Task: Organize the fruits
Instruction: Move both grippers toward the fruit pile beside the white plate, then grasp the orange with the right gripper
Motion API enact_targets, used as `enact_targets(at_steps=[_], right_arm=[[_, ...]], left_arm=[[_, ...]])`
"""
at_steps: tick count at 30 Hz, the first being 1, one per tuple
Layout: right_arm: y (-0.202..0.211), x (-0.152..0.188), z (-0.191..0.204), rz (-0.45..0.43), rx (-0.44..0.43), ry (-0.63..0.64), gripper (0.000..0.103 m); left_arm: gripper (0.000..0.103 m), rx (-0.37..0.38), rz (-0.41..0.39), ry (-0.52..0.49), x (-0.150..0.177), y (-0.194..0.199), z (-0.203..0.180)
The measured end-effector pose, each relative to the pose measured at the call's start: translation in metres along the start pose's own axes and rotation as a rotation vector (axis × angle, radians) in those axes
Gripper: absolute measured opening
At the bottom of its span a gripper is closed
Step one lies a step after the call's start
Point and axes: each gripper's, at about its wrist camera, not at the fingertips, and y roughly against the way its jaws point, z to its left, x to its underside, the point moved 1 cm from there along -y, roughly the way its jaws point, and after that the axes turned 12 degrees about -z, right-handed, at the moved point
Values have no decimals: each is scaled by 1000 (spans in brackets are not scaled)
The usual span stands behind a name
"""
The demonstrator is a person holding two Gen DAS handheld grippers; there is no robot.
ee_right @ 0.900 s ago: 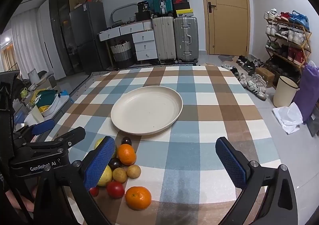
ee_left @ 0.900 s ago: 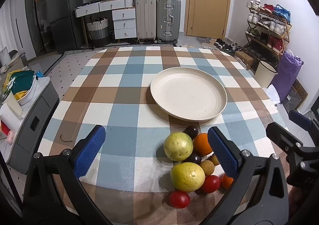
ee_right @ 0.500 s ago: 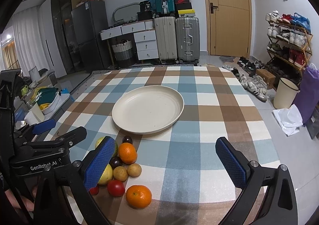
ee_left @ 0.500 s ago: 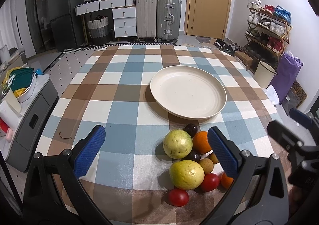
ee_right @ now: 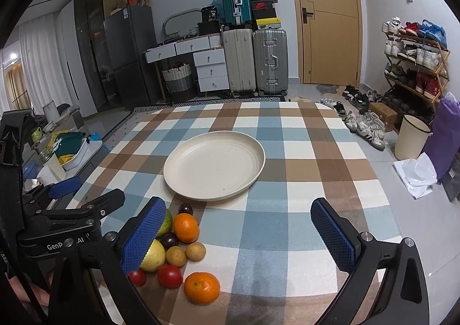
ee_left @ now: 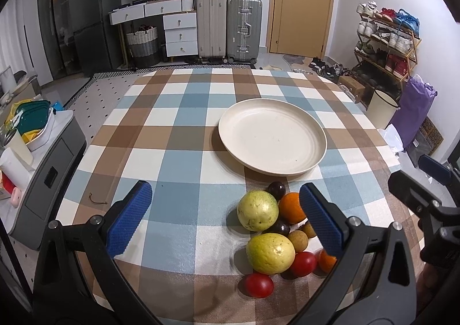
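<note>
Plates: one cream plate [ee_left: 272, 136], bare, on the checked counter [ee_left: 178, 135].
Green-yellow fruits: two [ee_left: 258, 210], one behind the other.
Oranges: two [ee_right: 201, 287], one at the near edge of the pile, one nearer the plate.
Red tomatoes: two [ee_right: 170, 276], side by side.
Dark plums: two [ee_left: 276, 189], small.
Brown round fruits: two [ee_right: 195, 251], touching.
Suitcases: three [ee_right: 270, 61] by the far wall, one stacked on top.
</note>
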Motion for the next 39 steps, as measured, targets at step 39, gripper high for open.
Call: enact_targets(at_steps=[39], right_arm=[[-15,86,12,234,-197,6,97]], left_arm=[[102,-83,27,85,30,14,64]])
